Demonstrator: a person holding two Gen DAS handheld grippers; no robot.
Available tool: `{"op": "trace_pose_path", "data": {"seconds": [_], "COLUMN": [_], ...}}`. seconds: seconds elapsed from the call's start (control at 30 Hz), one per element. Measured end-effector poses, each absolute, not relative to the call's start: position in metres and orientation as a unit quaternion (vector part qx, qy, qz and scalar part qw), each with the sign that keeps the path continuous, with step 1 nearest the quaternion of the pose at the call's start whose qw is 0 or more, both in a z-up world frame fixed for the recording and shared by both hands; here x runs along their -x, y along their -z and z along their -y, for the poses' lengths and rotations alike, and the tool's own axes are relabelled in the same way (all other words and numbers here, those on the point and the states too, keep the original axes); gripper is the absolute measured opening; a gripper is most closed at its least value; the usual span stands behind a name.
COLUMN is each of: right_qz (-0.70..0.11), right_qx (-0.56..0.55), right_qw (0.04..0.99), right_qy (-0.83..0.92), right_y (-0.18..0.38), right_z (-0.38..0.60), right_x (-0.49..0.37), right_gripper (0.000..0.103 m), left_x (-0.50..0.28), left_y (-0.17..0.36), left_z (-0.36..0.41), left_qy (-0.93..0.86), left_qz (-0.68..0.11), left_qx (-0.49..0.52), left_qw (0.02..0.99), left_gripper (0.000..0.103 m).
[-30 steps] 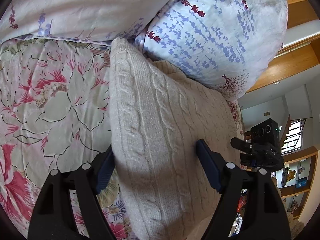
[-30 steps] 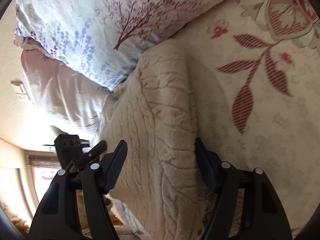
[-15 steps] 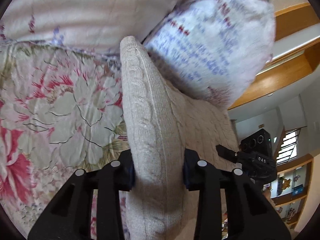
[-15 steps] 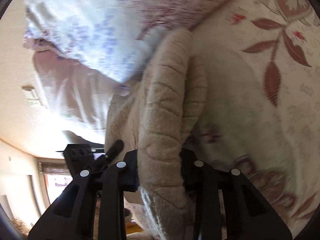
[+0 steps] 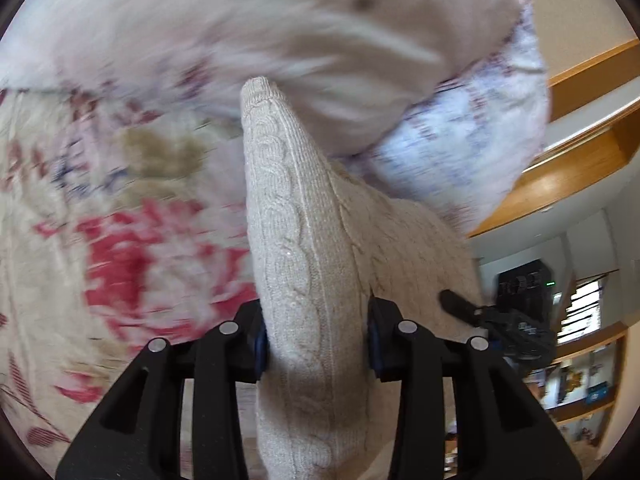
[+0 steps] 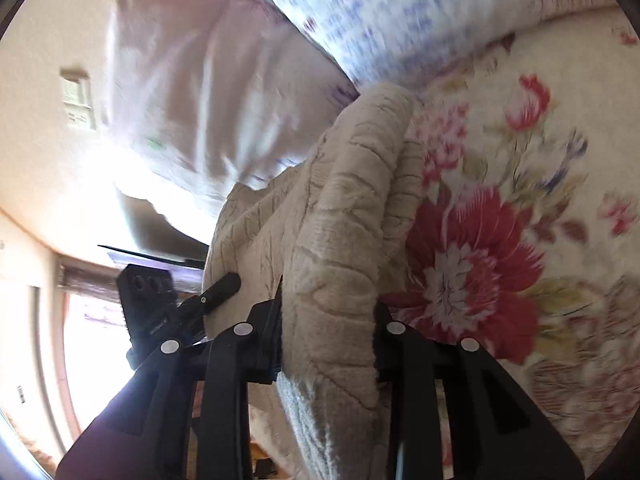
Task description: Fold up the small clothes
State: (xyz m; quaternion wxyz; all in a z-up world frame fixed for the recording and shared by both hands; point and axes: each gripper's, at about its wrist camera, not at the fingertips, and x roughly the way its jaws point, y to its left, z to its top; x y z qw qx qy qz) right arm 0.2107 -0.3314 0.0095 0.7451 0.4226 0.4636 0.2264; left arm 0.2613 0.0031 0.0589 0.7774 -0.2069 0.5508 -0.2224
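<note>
In the left wrist view, the left gripper [image 5: 316, 344] sits at the bottom centre of the frame with a bunched fold of the cream cable-knit sweater [image 5: 304, 264] pinched between its two black fingers. Its jaws are easing slightly open, yet the blue pads still press on the knit from both sides. The sweater rises from the jaws as a narrow ridge toward the middle of the frame, its far tip reaching the pale pillow [image 5: 280, 40] across the top. To the right of the ridge, more of the sweater spreads toward the lower right, where the right gripper [image 5: 460, 304] shows as a dark, blurred shape touching the fabric. The flowered bedspread [image 5: 120, 260] fills the left side, heavily blurred.

In the right wrist view, the right gripper [image 6: 326, 332] is narrowed on a thick roll of the same sweater [image 6: 344, 220] at bottom centre. The bedspread [image 6: 500, 220] with its red flower lies to the right. The other gripper [image 6: 218, 292] appears at lower left against the sweater's edge.
</note>
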Motion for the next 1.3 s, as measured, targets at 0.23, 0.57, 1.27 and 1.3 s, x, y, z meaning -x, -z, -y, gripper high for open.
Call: {"op": "trace_pose_path", "data": {"seconds": [0.23, 0.57, 1.27, 1.3], "right_qz": [-0.486, -0.418, -0.473, -0.47], "right_qx": [-0.409, -0.257, -0.147, -0.15], "right_qw": [0.756, 0.861, 0.855, 0.857], "right_qy": [-0.157, -0.134, -0.153, -0.15], "right_y": [0.015, -0.069, -0.026, -0.031], "right_z": [0.314, 0.304, 0.26, 0.261], "right_x": [-0.207, -0.174, -0.18, -0.177], "right_gripper": [0.042, 0.052, 0.034, 0.036], "left_x": [-0.255, -0.205, -0.191, -0.186], "left_y": [-0.04, -0.104, -0.071, -0.078], "left_z": [-0.011, 0.001, 0.056, 0.052], "left_qy": [0.193, 0.203, 0.191, 0.186], "left_qz": [-0.545, -0.47, -0.476, -0.465], "left_qx": [0.182, 0.096, 0.01, 0.02], "left_qw": [0.795, 0.854, 0.858, 0.865], "left_gripper": [0.056, 0.062, 0.062, 0.062]}}
